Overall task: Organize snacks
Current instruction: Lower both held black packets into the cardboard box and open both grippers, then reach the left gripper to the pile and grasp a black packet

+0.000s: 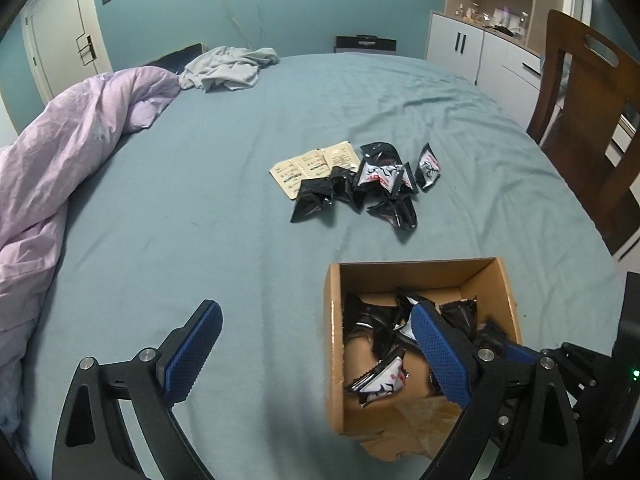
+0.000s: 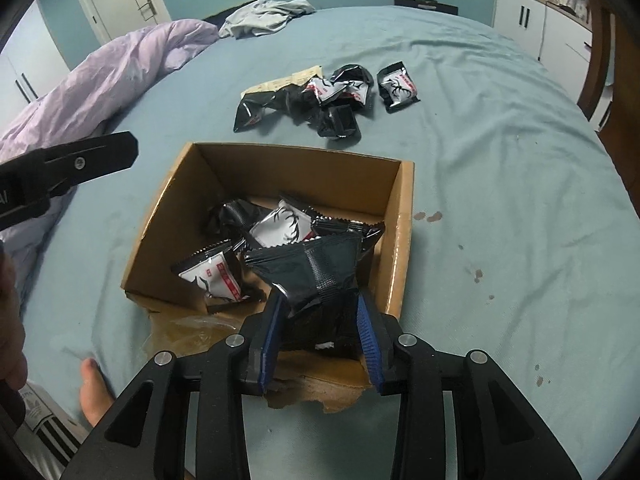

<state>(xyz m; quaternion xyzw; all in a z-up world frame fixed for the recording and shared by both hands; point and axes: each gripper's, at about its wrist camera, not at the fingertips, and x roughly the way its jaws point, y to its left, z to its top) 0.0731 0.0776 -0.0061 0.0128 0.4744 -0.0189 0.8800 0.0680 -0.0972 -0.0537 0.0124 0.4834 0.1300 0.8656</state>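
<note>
Between the right gripper's [image 2: 320, 332] pads sits a black snack packet [image 2: 316, 276], pinched over the cardboard box [image 2: 402, 240], apparently for dropping in. At twelve o'clock, loose packets [image 2: 340, 96] wait on the bed [image 2: 500, 200]. At ten o'clock, the left gripper [image 1: 316, 356] gapes empty.

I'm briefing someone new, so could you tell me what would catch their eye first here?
Probably the black snack packet between the right gripper's jaws, above the near edge of the cardboard box, which already holds several packets. Beyond the box, a loose pile of packets lies on the blue bed.
</note>
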